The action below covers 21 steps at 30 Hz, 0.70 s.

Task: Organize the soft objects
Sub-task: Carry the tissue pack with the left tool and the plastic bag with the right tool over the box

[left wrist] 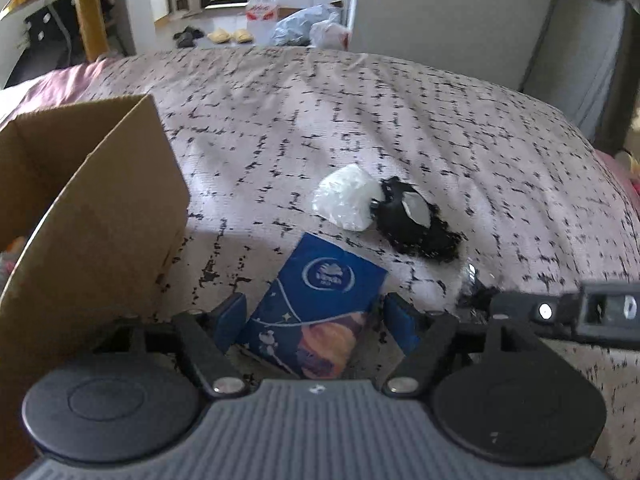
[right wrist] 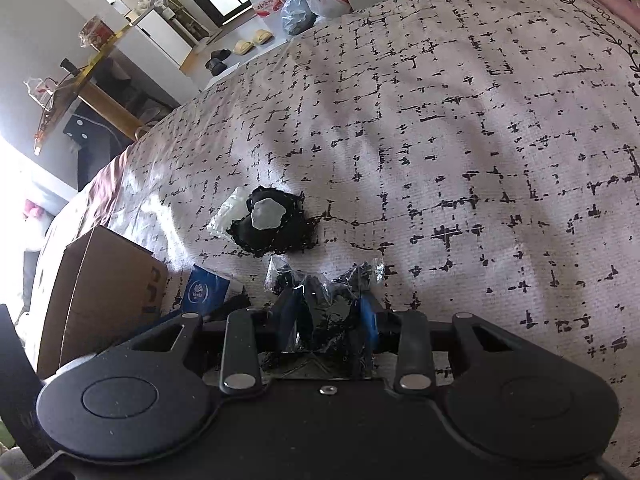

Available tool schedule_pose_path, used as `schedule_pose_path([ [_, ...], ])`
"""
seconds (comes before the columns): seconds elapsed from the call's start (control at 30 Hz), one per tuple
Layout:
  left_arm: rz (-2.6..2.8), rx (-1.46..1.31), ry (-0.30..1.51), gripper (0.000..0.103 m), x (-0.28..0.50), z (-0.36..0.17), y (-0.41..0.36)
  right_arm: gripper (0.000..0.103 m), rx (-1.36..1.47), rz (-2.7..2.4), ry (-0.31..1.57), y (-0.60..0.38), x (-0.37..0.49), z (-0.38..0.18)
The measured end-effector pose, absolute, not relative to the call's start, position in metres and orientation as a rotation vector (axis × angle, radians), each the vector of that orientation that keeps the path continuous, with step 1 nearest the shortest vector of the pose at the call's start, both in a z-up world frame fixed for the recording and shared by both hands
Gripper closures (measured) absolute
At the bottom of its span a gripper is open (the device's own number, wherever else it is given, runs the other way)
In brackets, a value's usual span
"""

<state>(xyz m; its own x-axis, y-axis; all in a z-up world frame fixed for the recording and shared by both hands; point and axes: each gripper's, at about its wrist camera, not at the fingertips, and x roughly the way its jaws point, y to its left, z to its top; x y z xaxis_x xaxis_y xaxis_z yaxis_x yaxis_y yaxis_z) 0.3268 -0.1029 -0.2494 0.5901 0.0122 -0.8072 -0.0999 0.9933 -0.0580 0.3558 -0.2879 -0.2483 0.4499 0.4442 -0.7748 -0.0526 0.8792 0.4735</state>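
A blue tissue pack [left wrist: 320, 304] lies on the patterned bedspread [left wrist: 360, 120] between the fingers of my left gripper [left wrist: 316, 320], whose jaws stand open on either side of it. A white crumpled bag [left wrist: 346, 202] and a black lacy item [left wrist: 416, 222] lie just beyond. My right gripper [right wrist: 330, 312] is shut on a clear bag of black items [right wrist: 320, 284]. In the right wrist view the black lacy item [right wrist: 272, 224] and the blue pack [right wrist: 204, 290] show ahead and to the left.
An open cardboard box [left wrist: 92, 216] stands on the bed at the left, also in the right wrist view [right wrist: 100, 288]. Beyond the bed's far edge are slippers [left wrist: 228, 35], plastic bags [left wrist: 308, 26] and a desk [right wrist: 108, 108].
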Motion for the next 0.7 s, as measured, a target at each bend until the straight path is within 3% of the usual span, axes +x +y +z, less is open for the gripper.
schedule_pose_path([
  [0.07,0.052,-0.114,0.935,0.035,0.324,-0.249,-0.103,0.068,0.415,0.324,1.067,-0.287,0.356,-0.248],
  [0.13,0.044,-0.133,0.933,0.05,0.322,-0.247,-0.102,0.069,0.419,0.333,1.065,-0.287,0.355,-0.248],
  [0.33,0.081,-0.117,0.904,0.052,0.31,-0.228,-0.103,0.074,0.415,0.381,1.032,-0.283,0.349,-0.243],
  [0.7,0.053,-0.118,0.894,0.052,0.284,-0.187,-0.096,0.075,0.416,0.355,0.99,-0.287,0.329,-0.225],
])
